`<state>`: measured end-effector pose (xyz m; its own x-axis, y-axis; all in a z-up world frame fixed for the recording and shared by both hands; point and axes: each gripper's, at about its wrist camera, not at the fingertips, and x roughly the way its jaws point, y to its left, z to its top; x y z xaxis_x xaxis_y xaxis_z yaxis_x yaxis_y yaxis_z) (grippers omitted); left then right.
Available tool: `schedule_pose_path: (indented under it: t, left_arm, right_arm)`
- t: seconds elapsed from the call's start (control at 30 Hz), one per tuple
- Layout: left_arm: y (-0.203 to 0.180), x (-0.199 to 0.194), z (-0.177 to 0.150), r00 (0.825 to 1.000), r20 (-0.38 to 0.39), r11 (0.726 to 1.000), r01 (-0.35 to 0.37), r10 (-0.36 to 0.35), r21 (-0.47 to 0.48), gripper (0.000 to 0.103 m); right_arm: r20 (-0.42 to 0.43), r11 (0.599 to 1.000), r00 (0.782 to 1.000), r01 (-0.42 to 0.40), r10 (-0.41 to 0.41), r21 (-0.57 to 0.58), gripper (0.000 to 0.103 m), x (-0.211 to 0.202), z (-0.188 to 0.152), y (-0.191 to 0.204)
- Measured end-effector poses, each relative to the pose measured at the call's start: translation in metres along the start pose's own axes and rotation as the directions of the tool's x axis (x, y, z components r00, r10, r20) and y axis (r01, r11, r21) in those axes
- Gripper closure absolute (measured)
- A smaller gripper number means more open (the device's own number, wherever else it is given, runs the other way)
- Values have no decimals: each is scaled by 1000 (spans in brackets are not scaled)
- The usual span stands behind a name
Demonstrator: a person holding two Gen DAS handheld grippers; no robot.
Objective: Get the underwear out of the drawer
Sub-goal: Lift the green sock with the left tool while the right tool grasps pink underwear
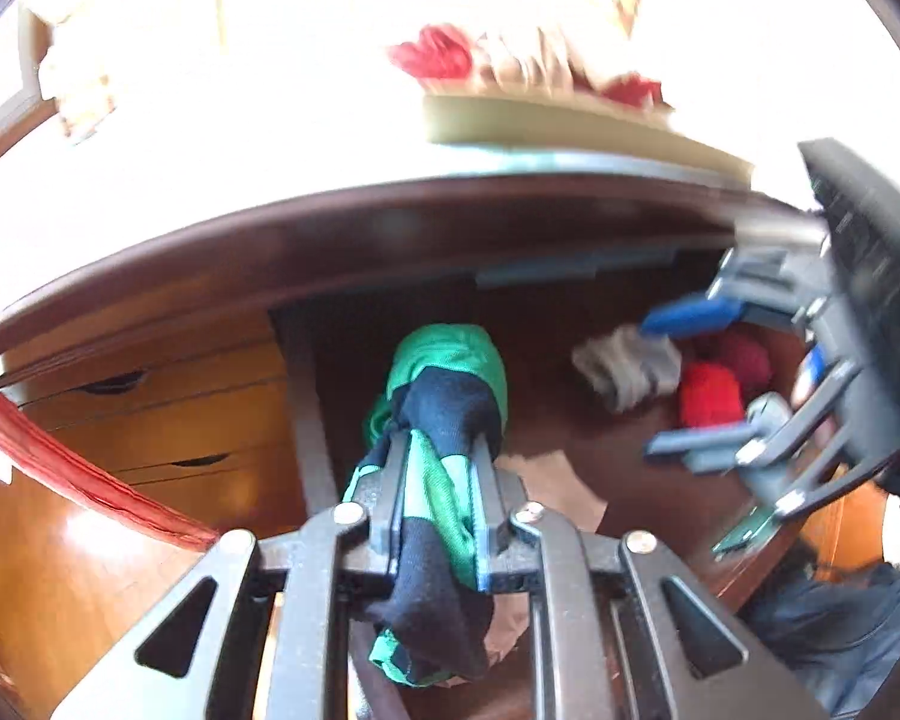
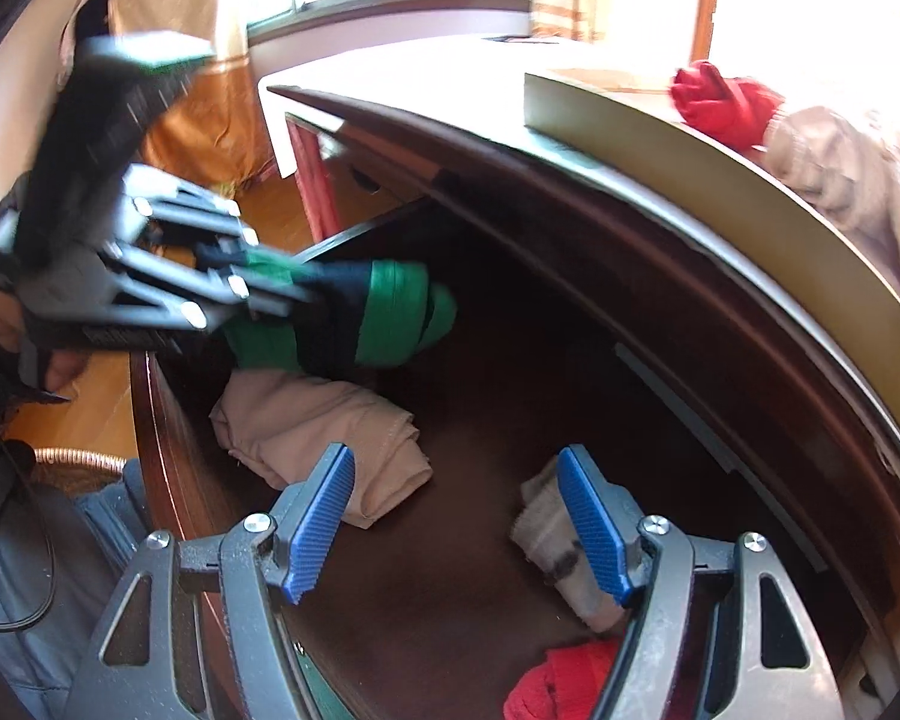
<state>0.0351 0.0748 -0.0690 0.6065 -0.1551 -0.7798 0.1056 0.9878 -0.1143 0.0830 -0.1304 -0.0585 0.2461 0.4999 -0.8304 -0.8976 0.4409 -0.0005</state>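
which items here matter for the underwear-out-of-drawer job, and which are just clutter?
Job:
- green and navy underwear, clamped in the left hand-held gripper
- open drawer
- beige folded underwear in the drawer
- right hand-held gripper, open over the drawer

Lying about:
- grey-white sock and red cloth in the drawer
- red and cream gloves on top

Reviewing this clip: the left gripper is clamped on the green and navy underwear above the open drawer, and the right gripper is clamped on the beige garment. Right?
Not quite. The right gripper is open and holds nothing; in the right wrist view its blue pads stand apart above the drawer, the beige garment lying untouched beyond them. The left gripper is indeed clamped on the green and navy underwear.
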Motion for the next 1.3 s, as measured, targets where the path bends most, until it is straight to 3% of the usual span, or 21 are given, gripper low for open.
schedule_pose_path:
  t: [0.4,0.77,1.0,1.13,1.23,1.3]
  left_arm:
    - [27,-41,14,991,134,993,36,-20,-114,89]
    - [38,-50,12,986,164,989,48,-24,-142,89]
    - [38,-50,12,986,165,989,51,-27,-142,89]
    - [37,-49,12,986,164,989,51,-27,-142,89]
    - [35,-49,12,986,165,989,54,-31,-140,89]
    - [33,-49,13,985,167,989,57,-33,-139,89]
  right_arm:
    - [-181,979,983,-71,36,-189,31,67,30,34]
    - [-289,946,951,-191,112,-262,31,108,41,57]
    - [-328,935,936,-224,127,-275,32,123,42,64]
    - [-348,938,926,-241,146,-249,38,129,40,58]
    - [-372,942,916,-246,149,-229,51,129,36,55]
    - [-370,947,918,-235,143,-219,65,125,29,61]
